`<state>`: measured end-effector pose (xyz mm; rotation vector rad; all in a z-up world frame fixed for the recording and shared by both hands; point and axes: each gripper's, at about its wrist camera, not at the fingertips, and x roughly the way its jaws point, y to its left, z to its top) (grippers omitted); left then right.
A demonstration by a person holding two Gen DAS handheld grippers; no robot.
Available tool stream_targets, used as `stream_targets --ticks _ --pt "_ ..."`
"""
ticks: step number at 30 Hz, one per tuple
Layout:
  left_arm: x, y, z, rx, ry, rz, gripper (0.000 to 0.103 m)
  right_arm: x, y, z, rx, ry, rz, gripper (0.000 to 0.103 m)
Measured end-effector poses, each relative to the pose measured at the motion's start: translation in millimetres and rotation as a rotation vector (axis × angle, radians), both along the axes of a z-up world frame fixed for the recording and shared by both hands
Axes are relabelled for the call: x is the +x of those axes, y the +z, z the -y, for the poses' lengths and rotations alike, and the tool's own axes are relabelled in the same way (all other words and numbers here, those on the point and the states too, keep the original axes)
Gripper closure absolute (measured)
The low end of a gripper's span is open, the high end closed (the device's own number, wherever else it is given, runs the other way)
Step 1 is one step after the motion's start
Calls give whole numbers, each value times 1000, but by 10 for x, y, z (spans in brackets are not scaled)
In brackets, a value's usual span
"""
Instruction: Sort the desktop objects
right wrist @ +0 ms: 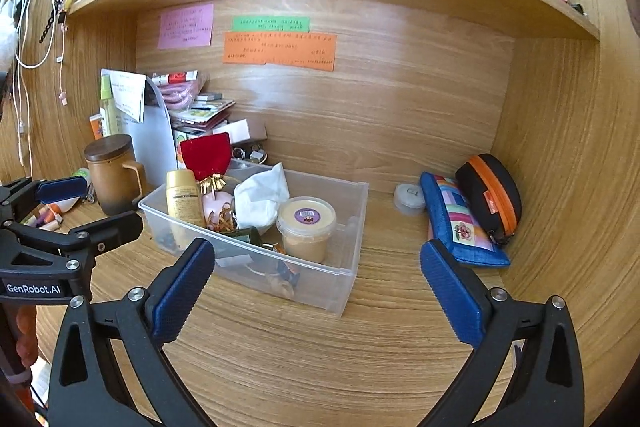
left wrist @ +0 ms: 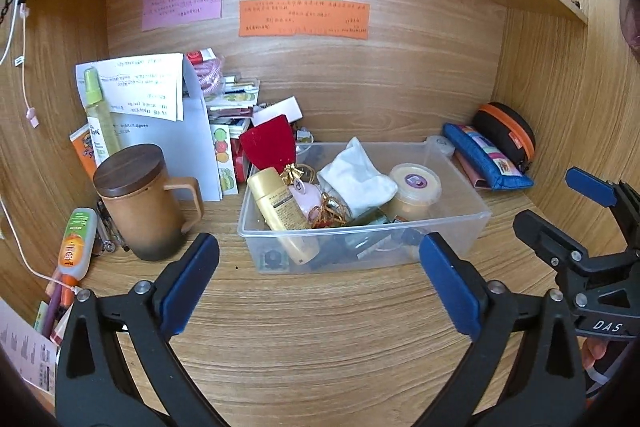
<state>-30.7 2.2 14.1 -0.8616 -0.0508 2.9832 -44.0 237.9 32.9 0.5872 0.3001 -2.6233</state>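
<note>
On the wooden desk, the clear bin collects loose items, a gold bottle and tan tub inside; my left gripper and right gripper hover released, grasping nothing.

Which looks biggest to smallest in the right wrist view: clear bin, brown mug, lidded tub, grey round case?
1. clear bin
2. brown mug
3. lidded tub, nearer the camera, so unsure against the mug
4. grey round case

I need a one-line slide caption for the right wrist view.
Open right gripper faces a clear bin of small items on a wooden desk.
</note>
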Motion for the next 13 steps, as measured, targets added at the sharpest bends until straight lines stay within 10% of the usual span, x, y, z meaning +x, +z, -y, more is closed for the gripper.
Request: stream_targets --ticks 13 --pt "58 -14 -168 -54 -13 -60 1 -70 -90 -96 -21 -24 22 0"
